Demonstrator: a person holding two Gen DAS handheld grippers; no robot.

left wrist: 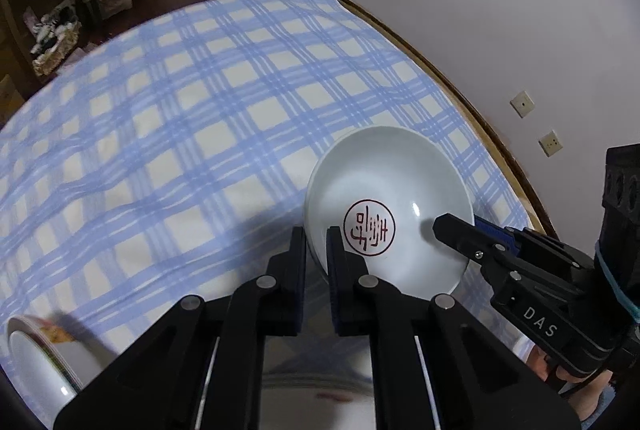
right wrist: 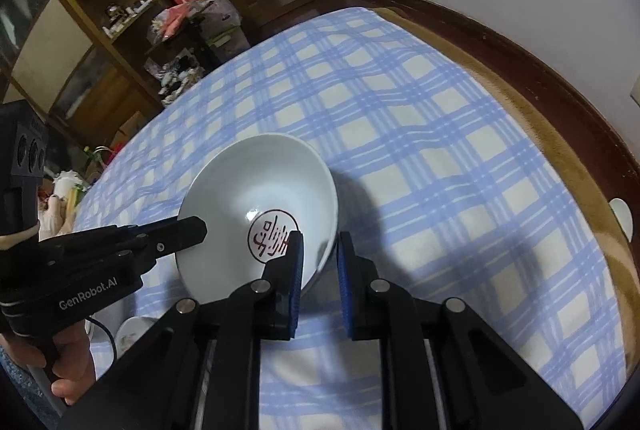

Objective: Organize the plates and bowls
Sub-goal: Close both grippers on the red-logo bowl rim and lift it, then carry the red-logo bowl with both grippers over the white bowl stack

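A white bowl (left wrist: 384, 186) with a red seal mark inside is held tilted above the blue checked cloth (left wrist: 180, 118). My left gripper (left wrist: 316, 246) is shut on its near rim, one finger inside and one outside. My right gripper (right wrist: 320, 254) straddles the opposite rim (right wrist: 324, 250); its jaws stand a little apart around the wall, and whether they press it is unclear. The bowl also shows in the right wrist view (right wrist: 248, 190). The right gripper shows in the left wrist view (left wrist: 452, 230), and the left gripper in the right wrist view (right wrist: 192, 230).
Another white dish with a patterned rim (left wrist: 36, 362) lies at the lower left. A pale dish (left wrist: 312, 390) sits under my left gripper. A small white dish (right wrist: 132, 334) lies near the left hand. The wooden bed edge (left wrist: 460, 86) and wall run along the right; cluttered shelves (right wrist: 100, 10) stand beyond.
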